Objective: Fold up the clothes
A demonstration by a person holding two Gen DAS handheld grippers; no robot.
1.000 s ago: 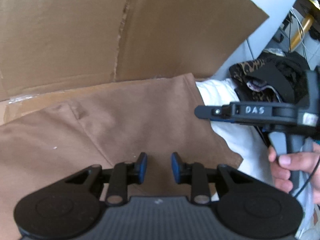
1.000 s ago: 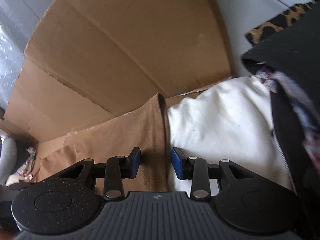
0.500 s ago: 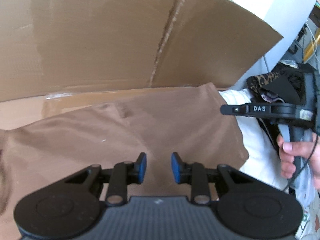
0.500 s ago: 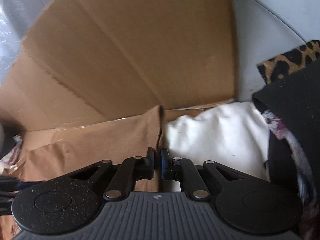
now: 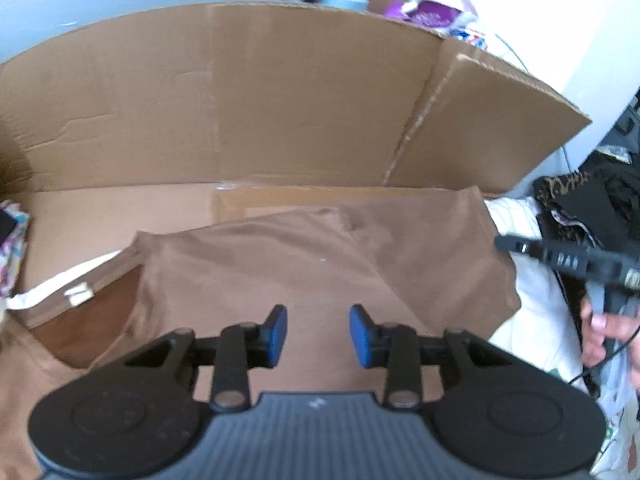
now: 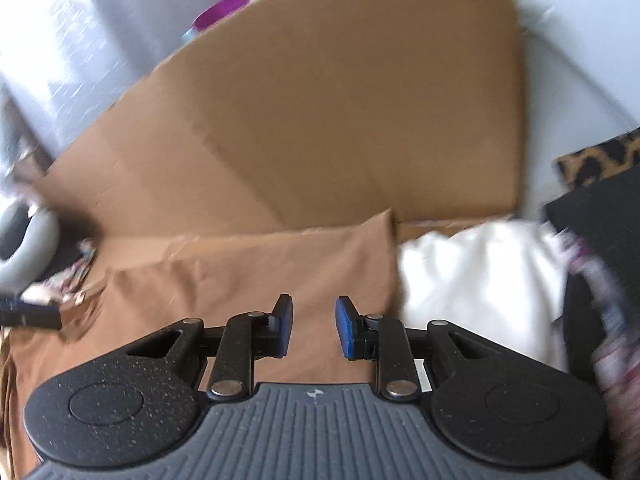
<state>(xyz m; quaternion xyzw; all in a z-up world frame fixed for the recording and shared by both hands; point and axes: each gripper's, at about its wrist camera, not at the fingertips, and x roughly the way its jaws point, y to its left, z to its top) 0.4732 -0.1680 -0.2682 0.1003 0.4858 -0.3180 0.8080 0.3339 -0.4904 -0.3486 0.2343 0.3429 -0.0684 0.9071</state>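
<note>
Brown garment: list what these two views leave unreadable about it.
- Brown garment: near edge hidden behind the left gripper body, left wrist view.
- White tag at its waistband: too small to read.
- Its left end, right wrist view: smeared by motion blur.
- Right gripper body covers its near part; white cloth borders its right edge.

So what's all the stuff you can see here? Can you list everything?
Garment: one, brown, spread on the cardboard.
Cardboard: one flattened box, tan, under and behind the garment.
Cloth: one, white, right of the garment.
Leopard-print fabric: one, far right.
Black fabric: one, far right, below the leopard print.
Left gripper: black, blue pads, open, above the garment.
Right gripper: same colours, open.
Hand: one, holding the right gripper's handle.
</note>
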